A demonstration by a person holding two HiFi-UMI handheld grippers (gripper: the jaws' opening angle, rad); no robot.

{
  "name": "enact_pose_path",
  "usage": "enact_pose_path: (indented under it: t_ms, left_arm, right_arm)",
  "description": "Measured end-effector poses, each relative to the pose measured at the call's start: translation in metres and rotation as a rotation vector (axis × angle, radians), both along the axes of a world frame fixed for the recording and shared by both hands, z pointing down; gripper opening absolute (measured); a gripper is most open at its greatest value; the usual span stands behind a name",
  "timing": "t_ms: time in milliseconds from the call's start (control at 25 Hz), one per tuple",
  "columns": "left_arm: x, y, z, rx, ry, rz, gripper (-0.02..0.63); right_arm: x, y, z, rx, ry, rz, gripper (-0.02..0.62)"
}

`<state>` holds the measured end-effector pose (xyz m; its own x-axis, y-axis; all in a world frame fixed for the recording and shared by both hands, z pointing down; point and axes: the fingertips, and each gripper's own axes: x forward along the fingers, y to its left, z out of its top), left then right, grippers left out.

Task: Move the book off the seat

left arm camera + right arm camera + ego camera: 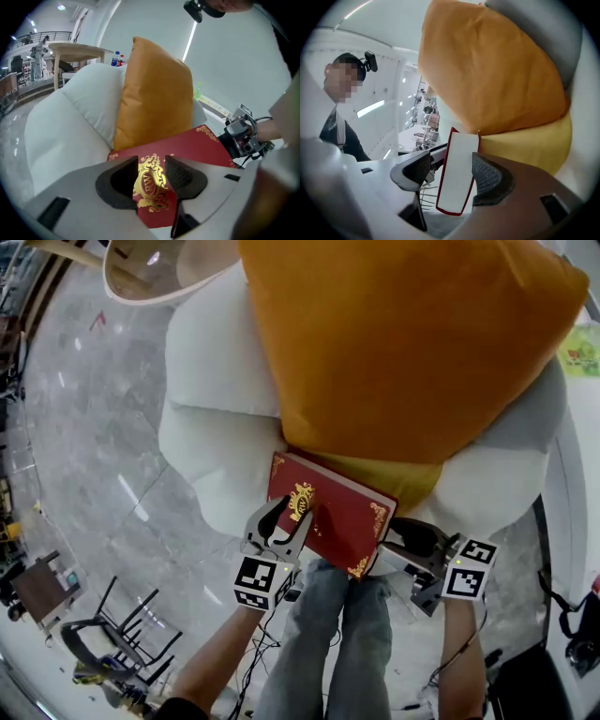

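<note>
A dark red book (342,512) with gold ornaments lies on the front of the white armchair seat (211,474), its near edge sticking out past the seat. My left gripper (284,521) hovers over the book's left part. In the left gripper view its jaws (151,176) stand a little apart above the gold emblem (149,185), with nothing between them. My right gripper (401,540) is at the book's right front corner. In the right gripper view the book's white page edge (457,176) stands between that gripper's (452,171) wide jaws, with a gap at the left pad.
A big orange cushion (403,343) leans on the seat behind the book, with a yellow one (408,479) under it. The person's jeans (328,643) are just in front of the seat. A round table (141,273) stands beyond the armchair, and a black chair frame (122,634) at lower left.
</note>
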<state>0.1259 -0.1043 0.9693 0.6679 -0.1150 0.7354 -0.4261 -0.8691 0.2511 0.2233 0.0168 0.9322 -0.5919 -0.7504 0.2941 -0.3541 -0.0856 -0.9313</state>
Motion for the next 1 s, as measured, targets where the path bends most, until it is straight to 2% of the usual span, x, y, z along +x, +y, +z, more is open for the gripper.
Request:
enact_pose_path:
  t_ms: [80, 160, 240, 320, 440, 560, 720, 800, 840, 920, 1000]
  left_arm:
    - [0.003, 0.006, -0.026, -0.013, 0.022, 0.012, 0.187]
    - [0.006, 0.016, -0.053, -0.04, 0.049, 0.044, 0.222]
    - [0.008, 0.03, -0.078, -0.067, 0.075, 0.087, 0.307]
    - [0.008, 0.047, -0.098, -0.095, 0.088, 0.128, 0.398]
    - [0.008, 0.076, -0.115, -0.149, 0.076, 0.169, 0.447]
    - [0.009, 0.088, -0.121, -0.114, 0.011, 0.179, 0.472]
    - [-0.006, 0.066, -0.105, -0.007, -0.157, 0.083, 0.483]
    - [-0.011, 0.054, -0.09, 0.019, -0.231, 0.062, 0.484]
    - [-0.011, 0.052, -0.085, 0.024, -0.259, 0.072, 0.532]
    - [-0.006, 0.051, -0.081, 0.047, -0.286, 0.117, 0.538]
    - [-0.003, 0.048, -0.084, 0.099, -0.289, 0.169, 0.549]
  right_arm:
    - [-0.006, -0.012, -0.022, 0.018, 0.026, 0.016, 0.287]
    - [-0.008, -0.02, -0.034, -0.003, 0.017, 0.075, 0.287]
    - [-0.011, -0.027, -0.046, -0.022, -0.02, 0.118, 0.287]
    - [-0.019, -0.036, -0.061, -0.018, -0.035, 0.106, 0.287]
    - [-0.035, -0.052, -0.084, -0.002, -0.036, 0.053, 0.287]
    - [-0.056, -0.073, -0.11, 0.025, -0.071, -0.012, 0.287]
    - [-0.085, -0.096, -0.137, 0.07, -0.122, -0.095, 0.287]
    - [-0.095, -0.106, -0.141, 0.079, -0.16, -0.11, 0.287]
    - [-0.099, -0.109, -0.141, 0.077, -0.16, -0.12, 0.287]
    - [-0.101, -0.11, -0.14, 0.073, -0.115, -0.141, 0.287]
    - [-0.09, -0.111, -0.15, 0.113, -0.106, -0.116, 0.287]
